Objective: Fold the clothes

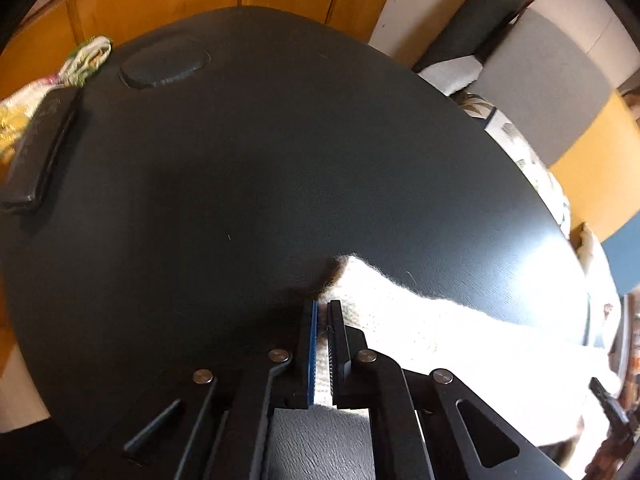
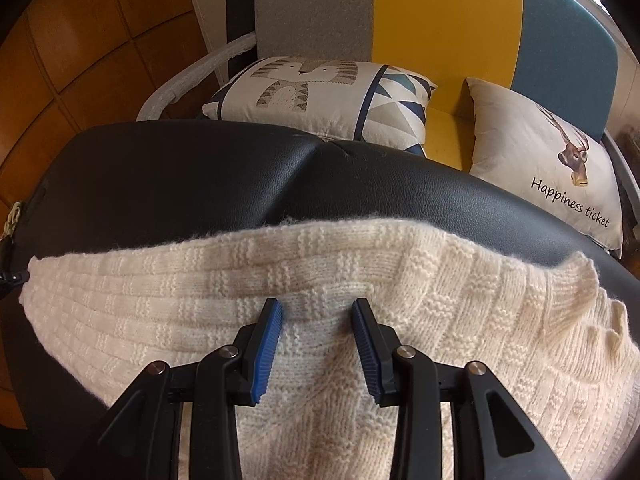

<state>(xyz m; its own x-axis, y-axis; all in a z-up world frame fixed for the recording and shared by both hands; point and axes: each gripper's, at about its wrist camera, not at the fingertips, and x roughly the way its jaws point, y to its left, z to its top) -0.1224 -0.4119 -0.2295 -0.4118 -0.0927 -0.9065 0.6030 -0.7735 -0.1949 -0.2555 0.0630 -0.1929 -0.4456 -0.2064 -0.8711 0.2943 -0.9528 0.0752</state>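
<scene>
While left gripper [image 1: 322,312] pinches sweater [image 2: 320,280], right gripper [image 2: 317,308] straddles it.

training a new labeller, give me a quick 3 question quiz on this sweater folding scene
1. True or false: the left claw is shut on an edge of the cream knit sweater.
2. The right claw is: A) clamped on a cushion B) open, over the sweater C) out of view.
3. Fill in: the sweater lies on a black ___ surface.

Key: 1 true; 2 B; 3 leather-like, padded.
</scene>
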